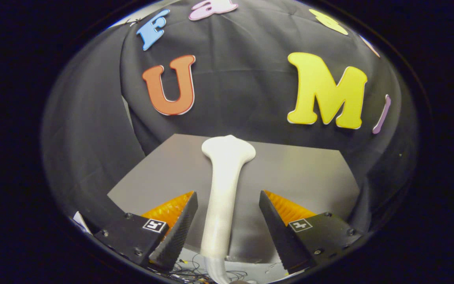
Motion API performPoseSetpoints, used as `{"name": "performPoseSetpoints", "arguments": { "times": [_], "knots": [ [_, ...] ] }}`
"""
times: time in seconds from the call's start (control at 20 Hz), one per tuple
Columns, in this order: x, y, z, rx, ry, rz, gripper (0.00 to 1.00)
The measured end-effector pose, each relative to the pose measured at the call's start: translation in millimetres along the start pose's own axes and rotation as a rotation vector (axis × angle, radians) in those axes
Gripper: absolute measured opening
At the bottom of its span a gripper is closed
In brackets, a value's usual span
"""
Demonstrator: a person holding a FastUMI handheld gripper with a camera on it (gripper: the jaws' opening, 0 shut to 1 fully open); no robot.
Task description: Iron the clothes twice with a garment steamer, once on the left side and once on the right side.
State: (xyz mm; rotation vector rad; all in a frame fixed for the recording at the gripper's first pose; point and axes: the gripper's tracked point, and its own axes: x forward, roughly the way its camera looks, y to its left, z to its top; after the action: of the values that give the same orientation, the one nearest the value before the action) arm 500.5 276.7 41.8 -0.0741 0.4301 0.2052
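Garment steamer (pixel 226 189): pale, one-piece body, long handle running from between the gripper's fingers forward to a flared head that ends over the desk (pixel 309 173). The handle stands in the gap between the two fingers, nearer the left finger (pixel 177 232) than the right finger (pixel 276 232). The gripper (pixel 227 232) is spread wide; daylight shows on the right side of the handle, and on the left I cannot tell whether the pad touches it. Not clamped, by the look of it.

Handling, as a judgement: hard smooth shell, rigid, likely slick under a light pinch. Probably moderately heavy and top-loaded toward the head, so it would want to swing if taken too far back. Best hold looks to be the straight waist of the handle just ahead of the fingers, squeezed across its narrow width, centred so both ribbed pads bear evenly (the flare at the head is too wide and rounded to pinch).

Around the steamer: the grey desk lies beneath and beyond its head, bare where visible. Past the desk hangs the booth wall (pixel 250 102) of black cloth, draped and creased. Below the handle's near end, a tangle of thin cables (pixel 189 272) on a pale surface; these could snag the handle's tail. No garment can be made out beside the steamer
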Motion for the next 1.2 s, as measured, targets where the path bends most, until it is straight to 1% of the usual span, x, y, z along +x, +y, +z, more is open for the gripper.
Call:
{"name": "performPoseSetpoints", "arguments": {
  "times": [0.15,0.25,0.3,0.35,0.4,0.5,0.55,0.6,0.7,0.8,0.95,1.2],
  "knots": [
    [19,1,-1,0.003,0.035,-0.022,0.90],
    [24,-6,-7,0.013,0.063,-0.060,0.83],
    [32,-6,-10,0.026,0.082,-0.060,0.77],
    [35,-4,-8,0.013,0.068,-0.058,0.74],
    [34,-2,-7,0.007,0.079,-0.062,0.71],
    [33,-1,-6,0.010,0.083,-0.075,0.63],
    [36,3,-7,0.012,0.096,-0.065,0.58],
    [35,3,-7,0.024,0.101,-0.076,0.49],
    [35,4,-5,0.009,0.090,-0.060,0.39],
    [32,7,-2,0.013,0.065,-0.035,0.37],
    [12,9,7,0.026,-0.001,0.002,0.35],
    [-51,4,17,0.061,-0.115,0.056,0.34]
  ]
}}
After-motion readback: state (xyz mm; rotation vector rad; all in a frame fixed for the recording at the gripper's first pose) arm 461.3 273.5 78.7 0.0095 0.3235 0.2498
